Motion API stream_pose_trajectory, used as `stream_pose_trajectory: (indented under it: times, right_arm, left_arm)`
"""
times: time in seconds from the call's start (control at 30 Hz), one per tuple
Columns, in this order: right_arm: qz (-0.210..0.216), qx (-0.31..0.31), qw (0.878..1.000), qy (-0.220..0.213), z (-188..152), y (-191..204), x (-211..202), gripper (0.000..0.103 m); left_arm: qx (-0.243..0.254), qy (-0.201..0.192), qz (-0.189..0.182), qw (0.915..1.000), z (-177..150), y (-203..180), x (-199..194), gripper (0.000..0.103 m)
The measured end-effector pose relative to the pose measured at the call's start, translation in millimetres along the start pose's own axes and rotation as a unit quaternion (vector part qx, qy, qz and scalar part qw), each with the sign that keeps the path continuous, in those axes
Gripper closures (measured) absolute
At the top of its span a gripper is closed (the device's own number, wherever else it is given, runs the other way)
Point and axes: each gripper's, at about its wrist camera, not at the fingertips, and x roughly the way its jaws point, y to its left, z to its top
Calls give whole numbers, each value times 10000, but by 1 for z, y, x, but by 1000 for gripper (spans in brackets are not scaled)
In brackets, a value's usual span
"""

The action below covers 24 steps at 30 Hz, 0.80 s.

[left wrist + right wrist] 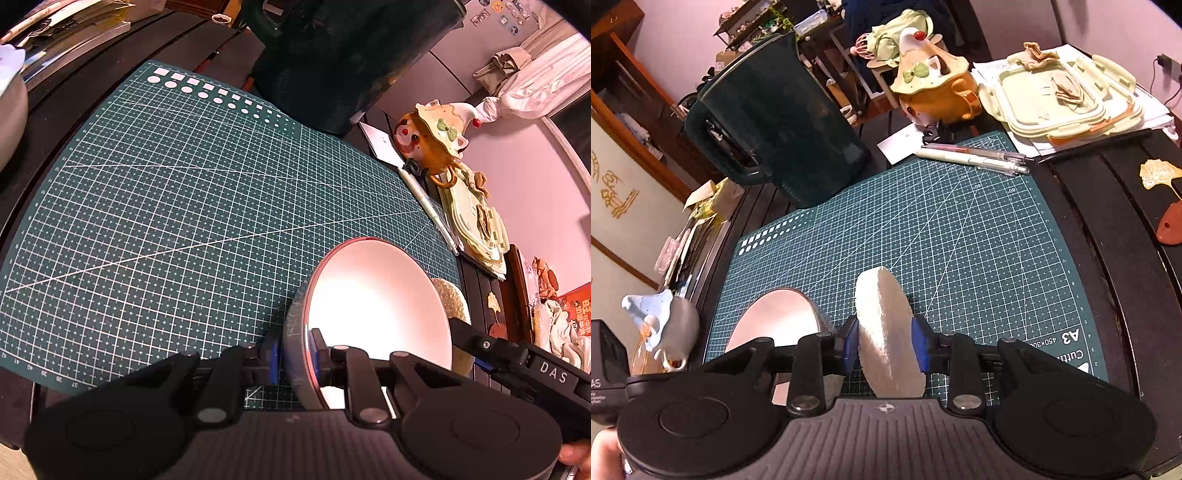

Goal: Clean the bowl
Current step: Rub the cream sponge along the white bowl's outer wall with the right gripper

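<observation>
A pale bowl (373, 295) with a grey outside and a pink rim is tilted on its side over the green cutting mat (177, 206). My left gripper (295, 354) is shut on its rim. My right gripper (886, 347) is shut on a round white-and-silver sponge pad (886, 332), held on edge just right of the bowl (775, 321). In the left wrist view the pad (452, 299) shows behind the bowl's far rim, and the right gripper's body (517, 358) reaches in from the right.
A dark green pitcher (775, 122) stands at the mat's far edge. A bear-shaped teapot (938, 85), stacked pale lids (1060, 99) and pens (975, 157) lie beyond the mat (960, 240). A grey creamer (672, 328) sits left of the bowl.
</observation>
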Motion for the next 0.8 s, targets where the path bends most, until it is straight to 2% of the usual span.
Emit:
stream_pose_trajectory:
  times: [0.1, 0.2, 0.23, 0.57, 0.67, 0.73, 0.8]
  right_arm:
    - [-1, 30, 10000, -55, 0, 0, 1, 72]
    - [17, 92, 9999, -88, 0, -2, 2, 56]
    - [23, 113, 9999, -99, 0, -2, 2, 55]
    - [81, 320, 9992, -207, 1, -7, 4, 55]
    - [132, 444, 9987, -202, 2, -10, 5, 61]
    - [195, 544, 9982, -150, 2, -13, 7, 75]
    - [225, 537, 9982, -117, 3, -13, 7, 82]
  left_arm:
    - [6, -2, 2, 10000, -1, 0, 0, 87]
    - [16, -5, 6, 10000, -1, 0, 0, 87]
    - [20, -5, 8, 10000, -1, 0, 0, 87]
    - [42, -11, 20, 10000, -1, 0, -1, 87]
    - [47, -14, 21, 10000, -1, 0, -1, 87]
    - [48, -11, 21, 10000, 0, 0, -1, 87]
    - [53, -12, 22, 10000, 0, 0, 0, 87]
